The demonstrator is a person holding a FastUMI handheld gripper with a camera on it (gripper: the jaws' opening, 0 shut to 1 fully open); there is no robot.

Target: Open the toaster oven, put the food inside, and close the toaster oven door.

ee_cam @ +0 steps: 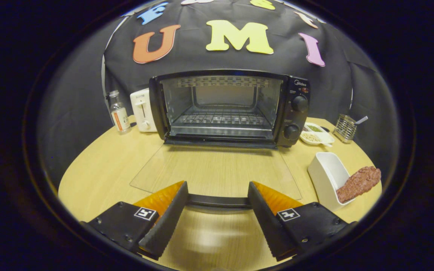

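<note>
We see the gripper (217, 195) spread wide, its fingers straddling the dark handle bar (219, 201) of the clear glass door (217, 171), which lies flat on the pale wooden table (100, 169). Beyond it gapes the black toaster oven (228, 107). Off right of the fingers, the brown meat slab (358, 183) leans in a white rectangular dish (324, 175).
</note>
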